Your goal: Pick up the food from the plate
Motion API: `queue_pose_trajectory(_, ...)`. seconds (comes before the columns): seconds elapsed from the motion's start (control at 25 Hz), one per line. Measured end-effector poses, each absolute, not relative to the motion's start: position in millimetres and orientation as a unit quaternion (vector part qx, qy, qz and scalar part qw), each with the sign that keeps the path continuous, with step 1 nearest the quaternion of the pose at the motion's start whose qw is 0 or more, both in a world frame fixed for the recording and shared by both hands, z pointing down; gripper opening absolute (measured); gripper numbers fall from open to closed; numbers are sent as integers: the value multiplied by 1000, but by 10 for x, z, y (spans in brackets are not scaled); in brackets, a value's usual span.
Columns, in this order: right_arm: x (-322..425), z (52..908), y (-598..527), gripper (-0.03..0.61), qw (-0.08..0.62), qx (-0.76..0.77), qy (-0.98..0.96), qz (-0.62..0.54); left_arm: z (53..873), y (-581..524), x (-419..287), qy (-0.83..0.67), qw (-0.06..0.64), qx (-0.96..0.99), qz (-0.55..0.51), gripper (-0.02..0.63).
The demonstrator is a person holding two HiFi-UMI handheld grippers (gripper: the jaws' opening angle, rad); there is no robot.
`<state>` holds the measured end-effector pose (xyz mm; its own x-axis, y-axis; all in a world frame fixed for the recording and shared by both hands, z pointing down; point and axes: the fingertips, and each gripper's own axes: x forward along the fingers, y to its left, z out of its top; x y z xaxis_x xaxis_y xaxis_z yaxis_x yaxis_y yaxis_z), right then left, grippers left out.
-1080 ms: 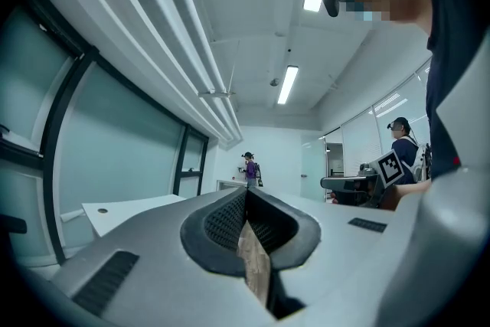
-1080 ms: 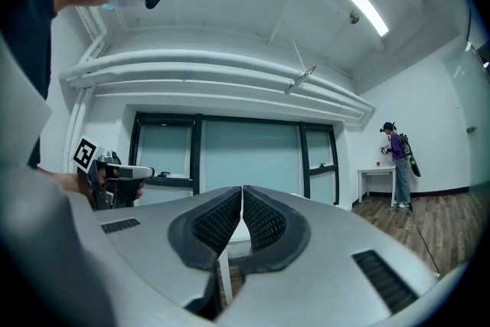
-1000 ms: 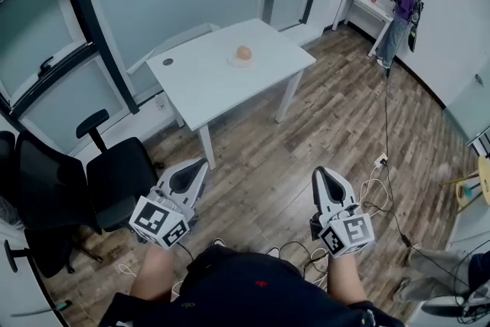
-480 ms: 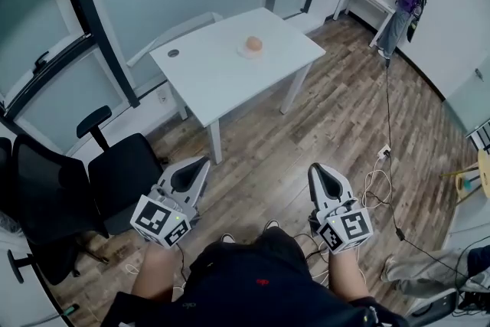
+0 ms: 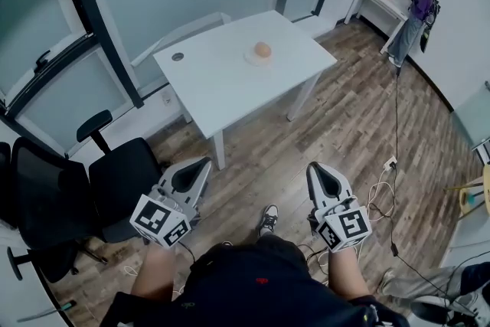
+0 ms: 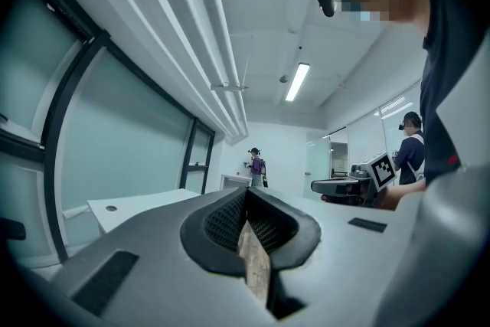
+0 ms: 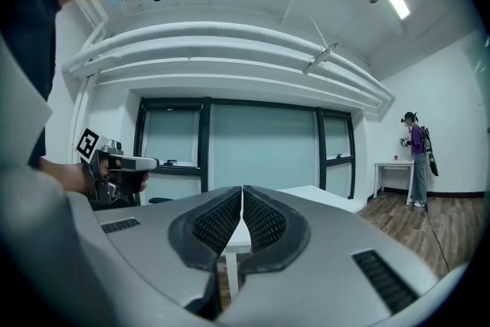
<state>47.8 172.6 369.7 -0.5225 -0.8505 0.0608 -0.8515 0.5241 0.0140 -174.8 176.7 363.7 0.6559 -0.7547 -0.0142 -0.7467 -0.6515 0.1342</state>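
Observation:
An orange, round piece of food (image 5: pixel 262 50) rests on a small pale plate (image 5: pixel 253 58) on the white table (image 5: pixel 230 76) across the room, in the head view. Both grippers are held low near my body, far from the table. My left gripper (image 5: pixel 200 165) is shut with nothing in it, and the left gripper view shows its tips (image 6: pixel 246 191) meeting. My right gripper (image 5: pixel 317 169) is shut and empty too, its tips (image 7: pixel 243 190) closed in the right gripper view. The table's corner (image 7: pixel 321 195) shows beyond the right jaws.
Black office chairs (image 5: pixel 115 180) stand at the left by the glass wall. Cables (image 5: pixel 379 191) trail over the wooden floor at the right. A person (image 5: pixel 417 8) stands at a white side table (image 5: pixel 375 8) in the far corner. My shoe (image 5: pixel 268 219) shows below.
The view has shifted as I step forward: the table and the food sit slightly further right and nearer. A shoe has come into view. Both grippers stay shut and low.

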Motion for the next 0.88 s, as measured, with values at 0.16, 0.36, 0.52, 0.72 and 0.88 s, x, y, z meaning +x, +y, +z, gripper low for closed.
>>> queue_pose_trajectory(0.16, 670, 3643, 1247, 26, 22, 483, -875, 3, 3578, 1307, -1538, -416, 50, 908, -28, 23)
queue_pose_trajectory(0.36, 1167, 3631, 609, 26, 14, 483, -876, 5, 3500, 711, -1046, -418, 40, 907, -19, 23)
queue_pose_trajectory(0.52, 1597, 3667, 113, 26, 9, 476, -879, 12, 3481, 262, -654, -430, 40, 902, -8, 23)
queue_pose_trajectory(0.72, 2062, 3800, -501, 26, 17, 467, -884, 20, 3582, -303, -287, -455, 50, 889, 0, 23)
queue_pose_trajectory(0.88, 2340, 3926, -866, 26, 24, 464, -885, 32, 3643, -591, -34, -463, 50, 885, 7, 23)
